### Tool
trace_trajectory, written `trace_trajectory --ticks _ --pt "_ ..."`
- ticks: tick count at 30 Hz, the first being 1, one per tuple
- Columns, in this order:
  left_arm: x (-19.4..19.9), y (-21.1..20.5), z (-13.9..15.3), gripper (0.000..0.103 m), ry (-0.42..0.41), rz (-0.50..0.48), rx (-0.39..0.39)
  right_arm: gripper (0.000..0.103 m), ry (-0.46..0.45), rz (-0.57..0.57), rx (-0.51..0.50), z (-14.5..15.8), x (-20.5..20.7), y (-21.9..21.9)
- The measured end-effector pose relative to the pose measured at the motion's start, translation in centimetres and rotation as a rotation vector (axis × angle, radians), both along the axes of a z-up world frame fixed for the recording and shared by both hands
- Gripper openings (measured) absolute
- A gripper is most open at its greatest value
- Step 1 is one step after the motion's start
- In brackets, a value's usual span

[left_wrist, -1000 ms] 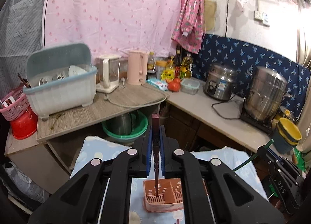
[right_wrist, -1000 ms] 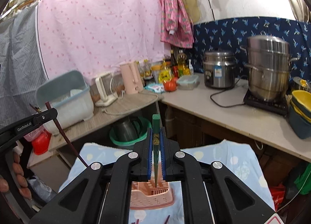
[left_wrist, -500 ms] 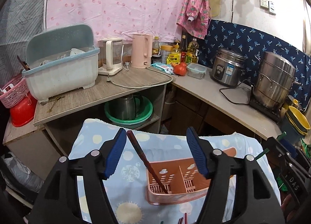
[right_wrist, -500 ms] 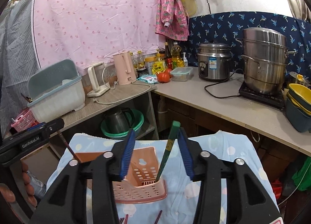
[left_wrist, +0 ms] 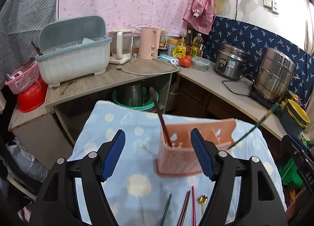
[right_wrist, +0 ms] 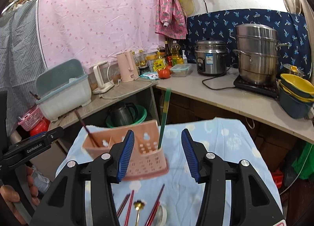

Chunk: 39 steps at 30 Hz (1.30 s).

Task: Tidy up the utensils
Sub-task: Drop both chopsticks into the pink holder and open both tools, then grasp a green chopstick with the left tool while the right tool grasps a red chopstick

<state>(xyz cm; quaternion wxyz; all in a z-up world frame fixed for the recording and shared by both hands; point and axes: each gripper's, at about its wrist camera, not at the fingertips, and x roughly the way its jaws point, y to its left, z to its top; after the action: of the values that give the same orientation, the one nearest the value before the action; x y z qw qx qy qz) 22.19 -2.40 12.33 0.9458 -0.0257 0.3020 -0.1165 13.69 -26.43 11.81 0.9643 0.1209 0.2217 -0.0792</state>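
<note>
A pink utensil caddy (left_wrist: 194,147) (right_wrist: 137,147) stands on the blue cloth. A dark red chopstick (left_wrist: 160,116) (right_wrist: 86,128) leans in its left end. A green chopstick (left_wrist: 253,128) (right_wrist: 163,116) stands in its right end. My left gripper (left_wrist: 157,133) is in front of the caddy, its jaws opening with nothing between them. My right gripper (right_wrist: 157,132) stands open and empty, also in front of the caddy. Near me on the cloth lie several loose red chopsticks (left_wrist: 188,206) (right_wrist: 129,204), a green chopstick (left_wrist: 166,210) and a gold spoon (left_wrist: 203,200) (right_wrist: 139,205).
The small table's blue cloth (left_wrist: 109,133) ends at a dark gap before the counter. On the counter are a dish bin (left_wrist: 74,63), kettles (left_wrist: 148,42), a rice cooker (right_wrist: 211,57), a steamer pot (right_wrist: 257,53) and yellow bowls (right_wrist: 296,86). A green basin (left_wrist: 135,100) sits below.
Both grippers went from shut to open and let go of their chopsticks, which now stand in the caddy. Both pulled back and lower, bringing the loose utensils on the cloth into view.
</note>
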Motion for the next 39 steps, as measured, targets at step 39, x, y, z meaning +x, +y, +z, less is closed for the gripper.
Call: trace_trajectory --ticks 39 --pt "-17.3 5.9 -16.4 0.065 0.311 -0.012 0.073 0.049 0.387 0.185 0.053 -17.4 -13.6 11.9"
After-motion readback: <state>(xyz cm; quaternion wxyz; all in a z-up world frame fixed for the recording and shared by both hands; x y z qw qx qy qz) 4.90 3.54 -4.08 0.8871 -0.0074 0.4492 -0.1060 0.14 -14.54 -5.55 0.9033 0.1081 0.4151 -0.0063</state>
